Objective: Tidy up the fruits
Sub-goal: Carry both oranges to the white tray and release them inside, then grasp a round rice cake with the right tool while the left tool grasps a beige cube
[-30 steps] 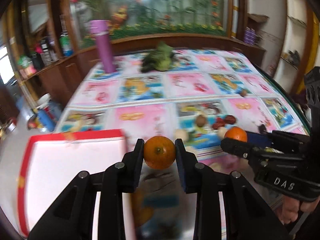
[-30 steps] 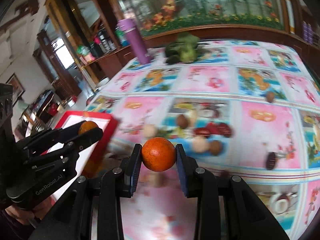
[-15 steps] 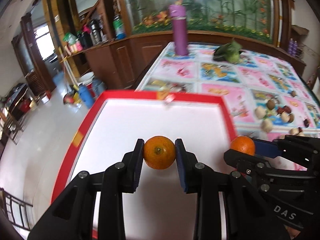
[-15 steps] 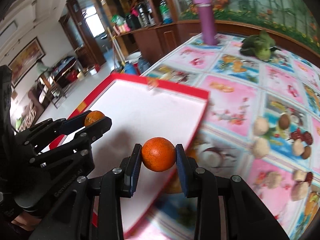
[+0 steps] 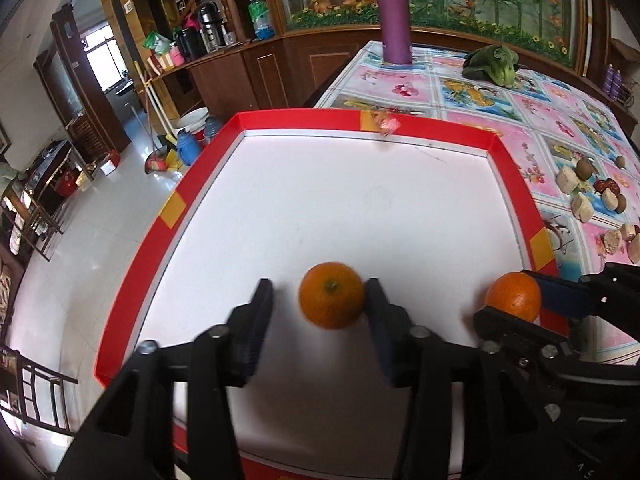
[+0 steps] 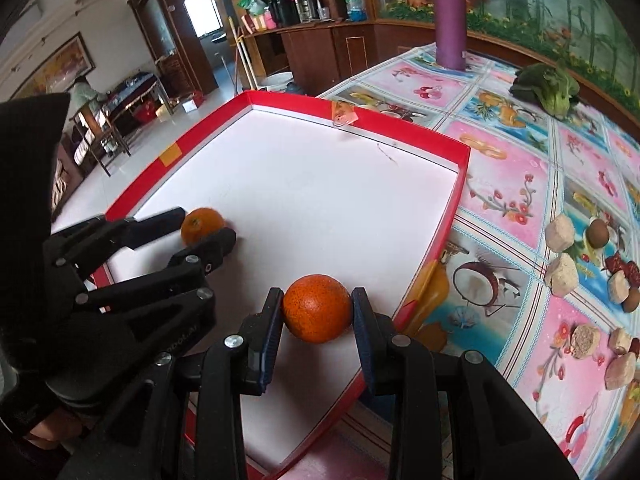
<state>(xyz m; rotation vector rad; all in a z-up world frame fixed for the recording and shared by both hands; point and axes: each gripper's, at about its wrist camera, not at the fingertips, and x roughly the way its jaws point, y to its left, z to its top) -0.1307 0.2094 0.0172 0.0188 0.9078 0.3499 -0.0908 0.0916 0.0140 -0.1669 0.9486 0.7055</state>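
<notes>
A red-rimmed tray [image 5: 300,118] [image 6: 288,102] with a white floor lies at the table's left end. My left gripper [image 5: 318,292] [image 6: 204,226] stands open low over the tray's near left part. An orange [image 5: 331,300] [image 6: 202,224] sits between its jaws, touching only the right finger, with a gap on the left. My right gripper [image 6: 316,296] [image 5: 512,296] is shut on a second, darker orange [image 6: 316,308] [image 5: 514,296], held above the tray's near right edge.
On the patterned tablecloth right of the tray lie several small fruits and pale chunks [image 5: 588,196] [image 6: 580,256]. A purple bottle [image 5: 394,20] [image 6: 450,20] and a leafy green vegetable [image 5: 496,64] [image 6: 548,84] stand at the far end. Left of the tray, the table drops to the floor.
Both grippers swung left from the tablecloth to over the tray and came lower. The left jaws have spread apart, freeing the orange. The right jaws stay clamped on theirs.
</notes>
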